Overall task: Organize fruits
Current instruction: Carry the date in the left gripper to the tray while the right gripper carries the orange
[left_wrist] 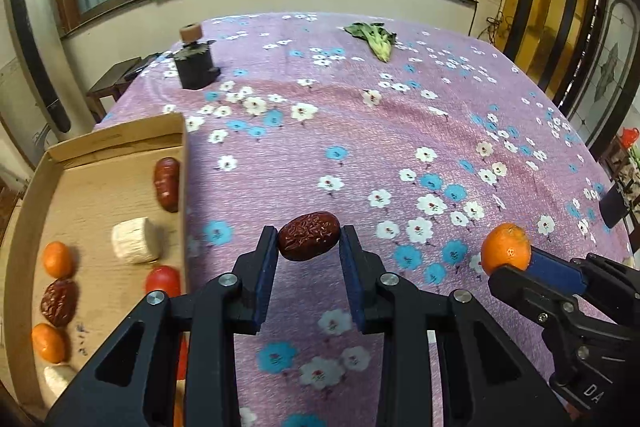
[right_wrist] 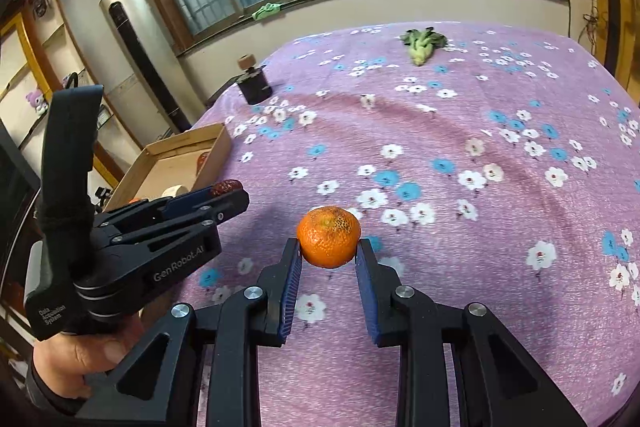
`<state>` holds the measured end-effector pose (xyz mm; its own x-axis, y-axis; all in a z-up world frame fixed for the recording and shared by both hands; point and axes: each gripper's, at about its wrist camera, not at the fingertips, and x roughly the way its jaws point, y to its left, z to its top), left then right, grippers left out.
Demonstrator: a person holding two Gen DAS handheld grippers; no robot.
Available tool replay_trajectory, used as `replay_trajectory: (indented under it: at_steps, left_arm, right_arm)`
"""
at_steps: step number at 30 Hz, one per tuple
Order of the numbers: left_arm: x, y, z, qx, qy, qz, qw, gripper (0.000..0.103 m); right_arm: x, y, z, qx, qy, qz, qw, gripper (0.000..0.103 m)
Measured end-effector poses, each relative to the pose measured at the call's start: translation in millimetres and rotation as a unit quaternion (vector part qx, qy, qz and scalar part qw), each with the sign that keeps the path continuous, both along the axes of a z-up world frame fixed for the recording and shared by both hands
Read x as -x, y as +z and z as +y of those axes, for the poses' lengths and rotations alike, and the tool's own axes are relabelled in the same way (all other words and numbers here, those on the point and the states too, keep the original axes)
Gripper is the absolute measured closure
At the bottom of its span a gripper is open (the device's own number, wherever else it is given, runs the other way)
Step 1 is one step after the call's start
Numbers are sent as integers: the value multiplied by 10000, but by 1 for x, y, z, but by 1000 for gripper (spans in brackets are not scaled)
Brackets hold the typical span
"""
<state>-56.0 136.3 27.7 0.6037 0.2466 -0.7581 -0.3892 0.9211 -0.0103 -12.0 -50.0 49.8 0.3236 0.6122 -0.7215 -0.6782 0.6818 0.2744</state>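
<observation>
My left gripper (left_wrist: 309, 239) is shut on a wrinkled dark-red date (left_wrist: 309, 235), held above the purple flowered cloth (left_wrist: 400, 131). My right gripper (right_wrist: 329, 247) is shut on an orange mandarin (right_wrist: 329, 235); in the left wrist view that mandarin (left_wrist: 505, 247) shows at the right. In the right wrist view the left gripper (right_wrist: 224, 193) is at the left with the date (right_wrist: 226, 187) at its tip. A cardboard tray (left_wrist: 184, 163) at the left holds mandarins (left_wrist: 58, 259), dates (left_wrist: 59, 302), a red tomato (left_wrist: 163, 279) and white cylinders (left_wrist: 134, 240).
A dark grinder with a wooden knob (left_wrist: 194, 61) stands at the far left of the table. A leafy green vegetable (left_wrist: 374, 37) lies at the far side. A hand (right_wrist: 80, 355) holds the left gripper. A window wall lies beyond the table.
</observation>
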Motion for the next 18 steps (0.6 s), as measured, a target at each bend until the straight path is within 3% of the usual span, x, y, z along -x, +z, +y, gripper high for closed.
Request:
replay_trajectory:
  at_steps: [18]
  left_arm:
    - [31, 9, 27, -21, 305, -138, 9994, 74]
  right_arm:
    - [30, 6, 36, 72, 438, -95, 9990, 75]
